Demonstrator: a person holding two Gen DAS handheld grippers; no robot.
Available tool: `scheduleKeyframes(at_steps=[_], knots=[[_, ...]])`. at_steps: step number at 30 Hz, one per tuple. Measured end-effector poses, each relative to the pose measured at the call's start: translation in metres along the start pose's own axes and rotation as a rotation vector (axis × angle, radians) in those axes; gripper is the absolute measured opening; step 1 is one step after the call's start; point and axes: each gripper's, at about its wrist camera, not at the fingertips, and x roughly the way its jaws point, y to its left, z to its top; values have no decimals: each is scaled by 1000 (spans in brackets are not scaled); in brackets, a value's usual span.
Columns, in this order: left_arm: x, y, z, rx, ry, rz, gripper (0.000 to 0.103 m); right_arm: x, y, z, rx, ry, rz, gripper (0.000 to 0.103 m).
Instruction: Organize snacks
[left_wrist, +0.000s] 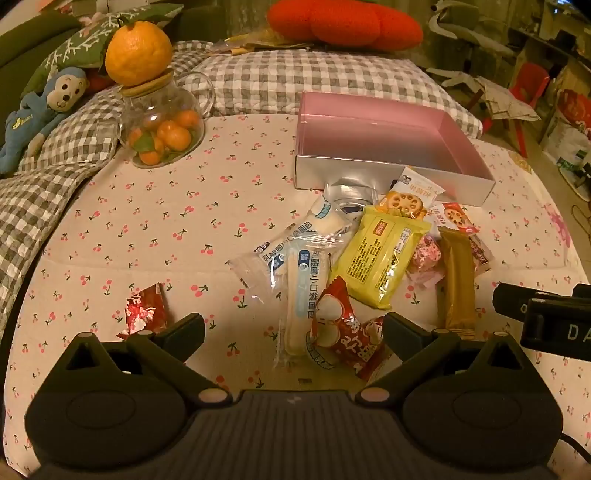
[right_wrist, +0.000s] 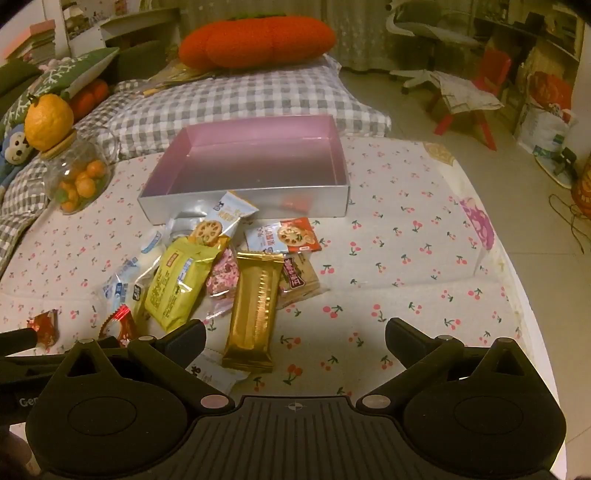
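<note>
Both hand-held grippers hang spread and empty over the bed. The gold bar (right_wrist: 255, 314) lies lengthwise just ahead of the right hand-held gripper (right_wrist: 295, 341), short of the box (right_wrist: 243, 205); the left hand-held gripper (left_wrist: 293, 338) is farther.

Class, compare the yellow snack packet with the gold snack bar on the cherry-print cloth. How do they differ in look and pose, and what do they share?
The yellow snack packet is wide, flat-coloured and covered in printed text; the gold snack bar is narrow, shiny and shows no printed text. The packet lies inside the pile, with other snacks touching or overlapping its edges; the bar lies at the pile's right side, reaching closest to the right claw. Both are sealed, lie flat, and sit outside the pink box.
</note>
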Motion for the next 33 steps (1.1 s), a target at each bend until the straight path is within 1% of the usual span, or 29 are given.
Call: scheduleKeyframes(at_steps=[33], knots=[[0, -3, -2, 2, 7, -6, 103, 1, 1, -1, 0, 0, 0, 103]])
